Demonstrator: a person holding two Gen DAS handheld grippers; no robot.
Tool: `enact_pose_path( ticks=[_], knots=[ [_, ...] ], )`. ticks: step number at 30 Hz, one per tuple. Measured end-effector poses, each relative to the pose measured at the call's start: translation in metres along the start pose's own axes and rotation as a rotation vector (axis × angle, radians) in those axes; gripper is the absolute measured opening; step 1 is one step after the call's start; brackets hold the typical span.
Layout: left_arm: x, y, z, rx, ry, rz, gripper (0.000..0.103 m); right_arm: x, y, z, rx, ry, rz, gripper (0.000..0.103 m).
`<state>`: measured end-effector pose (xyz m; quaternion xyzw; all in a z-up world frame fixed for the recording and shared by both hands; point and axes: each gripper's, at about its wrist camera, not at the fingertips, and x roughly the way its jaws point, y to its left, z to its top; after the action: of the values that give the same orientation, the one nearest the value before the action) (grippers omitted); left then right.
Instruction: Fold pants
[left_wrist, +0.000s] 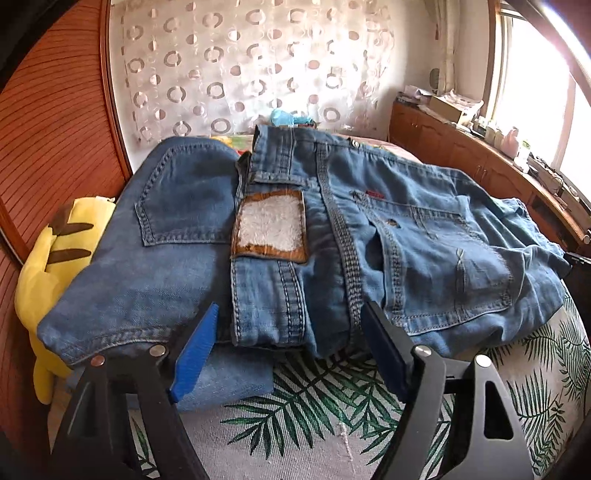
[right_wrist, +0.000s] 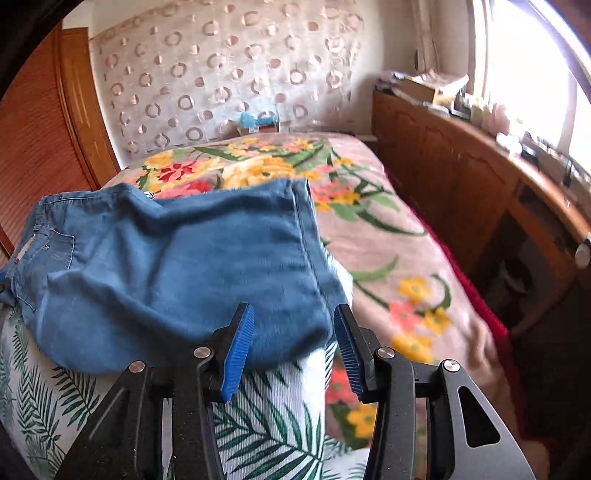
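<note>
Sunlight from the window washes over a bed whose near end is covered by a palm-leaf sheet (left_wrist: 325, 402), with a flowered blanket (right_wrist: 399, 258) spread beyond it toward the circle-patterned wall. Take the jeans (left_wrist: 280, 236) as the mark for everything else. They lie on the sheet, back side up, waistband folded over so the leather patch (left_wrist: 271, 230) shows in the middle, a pocket either side of it. That looks like a garment laid flat so a fold can be made cleanly.

Just in front of the jeans' near edge, the left tongs (left_wrist: 291, 350) stand wide apart and released, nothing pinched; one blue pad sits by the left fold, the other by the centre seam. I'd judge they are set that wide to straddle the thick doubled band before biting it.

At the jeans' right end, the right tongs (right_wrist: 295, 343) are half parted, with a rounded lump of denim lying between the pads. The pads don't seem to press on it, so I read them as let go, though the picture is blurred there. My guess is that this end has been laid over and dropped.

Left of the jeans a yellow plush toy (left_wrist: 55, 266) is wedged against the wooden wardrobe. Right of them, past the blanket, a wooden cabinet (right_wrist: 461, 173) runs under the window, well apart from the work.
</note>
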<state>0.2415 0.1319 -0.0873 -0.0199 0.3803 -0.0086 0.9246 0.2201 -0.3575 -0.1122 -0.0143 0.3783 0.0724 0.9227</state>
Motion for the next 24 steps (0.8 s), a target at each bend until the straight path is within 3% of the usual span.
enact_pose_path(
  ticks=[4,10,18,21,23,24],
  knots=[
    [0.004,-0.001,-0.004,0.006,0.017,0.007,0.078,0.013,0.003,-0.006,0.034,0.041,0.021,0.047],
    [0.003,0.003,-0.003,-0.021,-0.001,0.028,0.076,0.005,-0.019,0.011,0.06,0.074,0.041,0.047],
    [0.004,0.002,-0.004,-0.015,-0.002,0.026,0.076,-0.005,-0.005,0.014,0.023,0.093,-0.007,0.047],
    [0.002,0.003,-0.004,-0.016,-0.009,0.031,0.067,-0.004,-0.002,0.014,-0.015,0.085,-0.018,0.036],
    [0.003,0.004,-0.005,-0.02,-0.005,0.027,0.062,-0.006,0.003,0.014,-0.046,0.082,-0.002,0.022],
    [0.004,0.004,-0.005,-0.02,-0.002,0.023,0.06,-0.006,0.005,0.014,-0.063,0.075,-0.012,0.021]
  ],
)
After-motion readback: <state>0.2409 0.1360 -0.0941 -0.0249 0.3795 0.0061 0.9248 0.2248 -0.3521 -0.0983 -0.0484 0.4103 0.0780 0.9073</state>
